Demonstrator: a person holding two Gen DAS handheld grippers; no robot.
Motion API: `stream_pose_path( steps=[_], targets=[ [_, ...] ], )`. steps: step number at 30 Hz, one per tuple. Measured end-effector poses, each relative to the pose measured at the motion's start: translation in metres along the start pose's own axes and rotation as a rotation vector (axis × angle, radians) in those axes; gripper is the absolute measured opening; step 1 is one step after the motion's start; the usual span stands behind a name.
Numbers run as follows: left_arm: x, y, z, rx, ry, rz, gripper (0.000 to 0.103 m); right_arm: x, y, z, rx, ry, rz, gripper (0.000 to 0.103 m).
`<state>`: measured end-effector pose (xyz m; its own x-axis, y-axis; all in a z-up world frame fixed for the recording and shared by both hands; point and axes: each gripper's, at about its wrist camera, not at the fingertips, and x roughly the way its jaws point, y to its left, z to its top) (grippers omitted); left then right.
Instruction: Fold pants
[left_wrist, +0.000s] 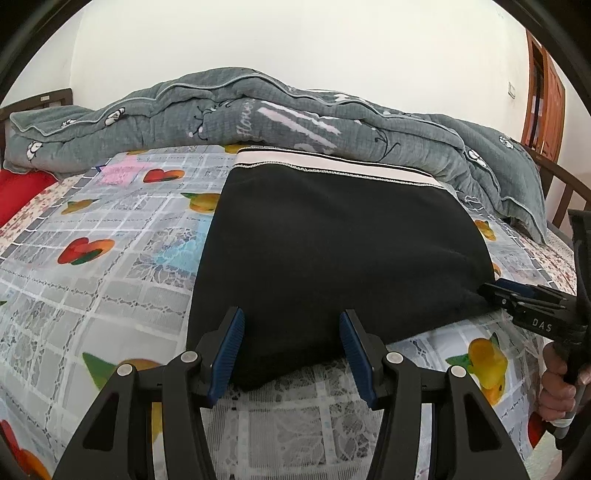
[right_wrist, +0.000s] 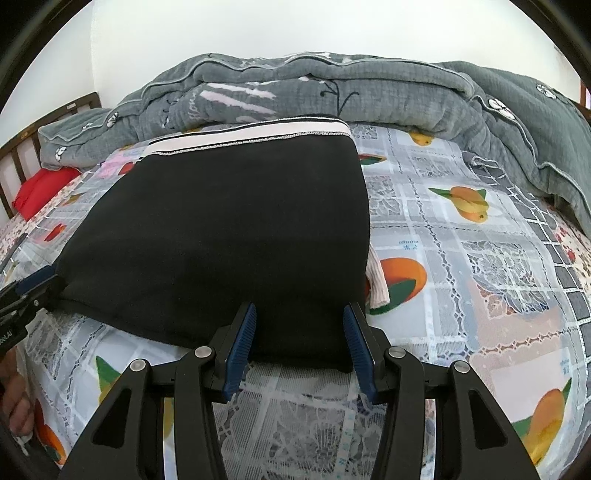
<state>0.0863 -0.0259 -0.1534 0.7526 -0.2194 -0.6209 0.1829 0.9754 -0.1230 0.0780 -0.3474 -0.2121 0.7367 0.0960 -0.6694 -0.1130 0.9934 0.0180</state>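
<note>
Black pants (left_wrist: 332, 251) lie folded flat on the bed, with a white and black waistband (left_wrist: 332, 164) at the far edge. They also show in the right wrist view (right_wrist: 229, 236). My left gripper (left_wrist: 291, 328) is open, its blue pads over the near left corner of the pants. My right gripper (right_wrist: 300, 325) is open over the near right corner. It shows from the side in the left wrist view (left_wrist: 491, 291), at the pants' right corner. The left gripper shows at the left edge of the right wrist view (right_wrist: 35, 286). A pale ribbed cuff (right_wrist: 377, 284) sticks out beside the pants.
The bed has a fruit-patterned sheet (left_wrist: 110, 266). A rumpled grey quilt (left_wrist: 258, 110) lies along the far side and down the right (right_wrist: 517, 140). A red pillow (right_wrist: 44, 192) and wooden bed rail (right_wrist: 22, 147) are at the left. A wooden door (left_wrist: 546, 99) is at the right.
</note>
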Motion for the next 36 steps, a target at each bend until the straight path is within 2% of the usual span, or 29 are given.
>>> stream_pose_path(
  steps=[3,5,10,16,17,19,23,25,27,30,32,36],
  targets=[
    [-0.004,0.001,-0.001,-0.015,0.025,-0.001,0.053,-0.009,-0.001,-0.001,0.013,0.032,-0.008,0.049],
    [-0.009,0.001,0.001,-0.040,0.049,-0.014,0.058,-0.015,-0.002,-0.003,0.012,0.049,-0.019,0.049],
    [-0.027,-0.002,0.004,-0.079,0.082,-0.024,0.059,-0.037,-0.005,-0.020,0.047,0.070,-0.045,0.049],
    [-0.067,-0.030,0.008,-0.005,0.065,0.062,0.062,-0.089,-0.011,-0.024,0.095,0.022,-0.068,0.049],
    [-0.079,-0.036,0.009,-0.004,0.054,0.064,0.063,-0.098,-0.011,-0.023,0.096,0.015,-0.078,0.050],
    [-0.096,-0.042,0.010,-0.013,0.041,0.066,0.069,-0.117,-0.010,-0.023,0.085,0.008,-0.105,0.059],
    [-0.125,-0.049,0.011,-0.014,-0.001,0.092,0.077,-0.150,-0.011,-0.025,0.085,-0.027,-0.128,0.060],
    [-0.135,-0.052,0.011,-0.011,-0.006,0.095,0.077,-0.162,-0.011,-0.028,0.093,-0.035,-0.133,0.062],
    [-0.145,-0.058,0.010,0.003,-0.012,0.109,0.080,-0.171,-0.013,-0.030,0.100,-0.043,-0.135,0.081],
    [-0.159,-0.067,0.009,0.032,-0.041,0.158,0.085,-0.186,-0.013,-0.034,0.099,-0.084,-0.160,0.090],
    [-0.166,-0.069,0.009,0.029,-0.043,0.164,0.087,-0.194,-0.014,-0.038,0.106,-0.094,-0.159,0.093],
    [-0.181,-0.070,0.007,0.000,-0.054,0.161,0.087,-0.204,-0.018,-0.043,0.114,-0.094,-0.133,0.094]
  ],
)
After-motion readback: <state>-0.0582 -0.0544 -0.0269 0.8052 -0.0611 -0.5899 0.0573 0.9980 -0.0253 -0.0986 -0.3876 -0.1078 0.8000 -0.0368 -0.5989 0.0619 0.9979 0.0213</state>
